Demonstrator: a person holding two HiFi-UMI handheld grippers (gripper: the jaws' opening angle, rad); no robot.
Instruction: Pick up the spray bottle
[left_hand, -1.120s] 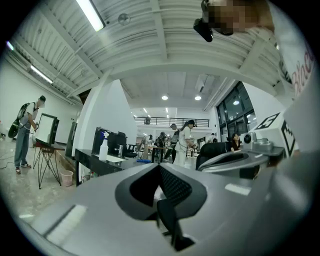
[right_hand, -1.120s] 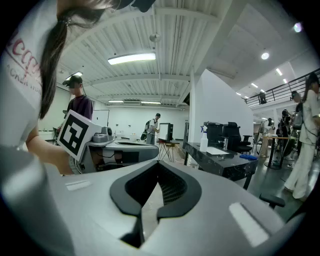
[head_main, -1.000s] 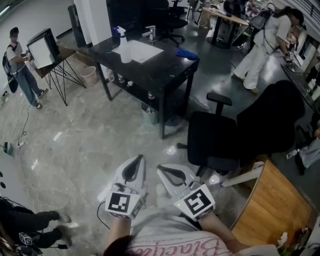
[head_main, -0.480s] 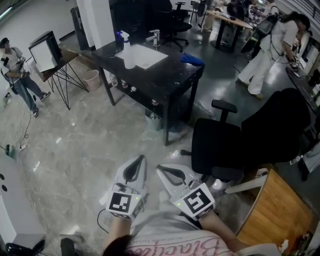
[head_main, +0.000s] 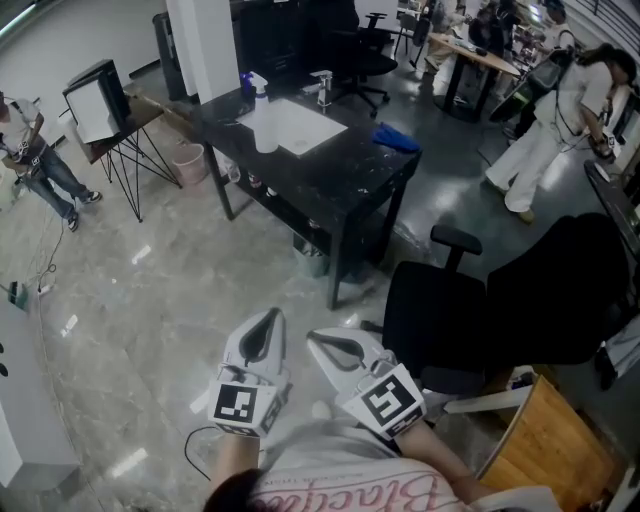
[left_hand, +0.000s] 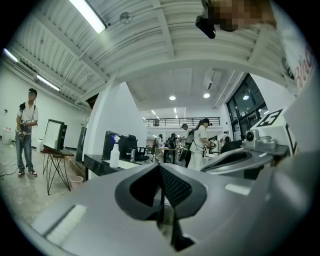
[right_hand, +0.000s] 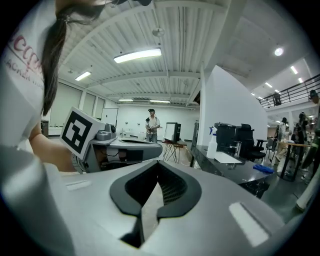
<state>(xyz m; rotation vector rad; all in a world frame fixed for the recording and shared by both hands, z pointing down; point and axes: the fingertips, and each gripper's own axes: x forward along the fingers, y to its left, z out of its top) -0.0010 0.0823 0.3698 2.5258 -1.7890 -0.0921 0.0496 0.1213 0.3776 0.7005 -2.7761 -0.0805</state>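
Left gripper (head_main: 270, 318) clenched, empty | right gripper (head_main: 315, 340) clenched, empty | spray bottle (head_main: 264, 125) upright on black table (head_main: 340, 180), 12 o'clock, well apart | step: likely approach | next: close in, open jaws

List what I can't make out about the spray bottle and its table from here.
White spray bottle with blue trigger: fill level and label too small in every view.
Black table's lower shelf: items small and shadowed in the head view.
Table's lower part: cut off by the left tool's grey body, left gripper view.
Chrome object beside the white sheet: too small to identify.
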